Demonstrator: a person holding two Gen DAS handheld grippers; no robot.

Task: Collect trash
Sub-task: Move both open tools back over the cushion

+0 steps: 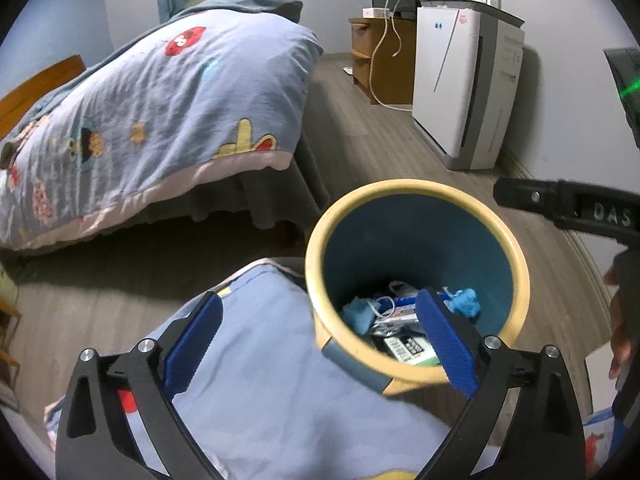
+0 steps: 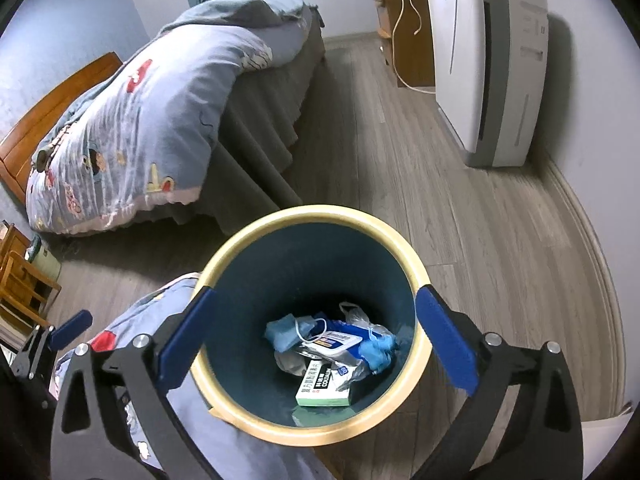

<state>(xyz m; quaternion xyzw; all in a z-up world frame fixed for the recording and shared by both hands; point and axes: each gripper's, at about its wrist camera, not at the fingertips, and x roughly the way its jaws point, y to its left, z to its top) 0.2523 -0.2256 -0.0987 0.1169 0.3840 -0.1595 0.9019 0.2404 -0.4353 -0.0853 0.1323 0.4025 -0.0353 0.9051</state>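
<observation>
A round bin with a yellow rim (image 1: 416, 186) (image 2: 312, 212) and a dark blue inside stands on the wood floor. At its bottom lie a blue face mask (image 2: 284, 332), a wipes pack (image 2: 336, 338), a crumpled blue glove (image 2: 380, 348) (image 1: 464, 300) and a green-and-white box (image 2: 324, 390) (image 1: 408, 350). My right gripper (image 2: 316, 292) hangs open straight over the bin's mouth with nothing between its fingers. My left gripper (image 1: 318, 300) is open too and empty, over the bin's left rim and the blue cloth beside it.
A bed with a blue cartoon duvet (image 1: 160, 120) (image 2: 140, 120) fills the left. A white air purifier (image 1: 460, 88) (image 2: 488, 60) and a wooden nightstand (image 1: 380, 60) stand by the right wall. Blue patterned bedding (image 1: 260, 360) lies against the bin. A hand (image 1: 620, 320) shows at the right edge.
</observation>
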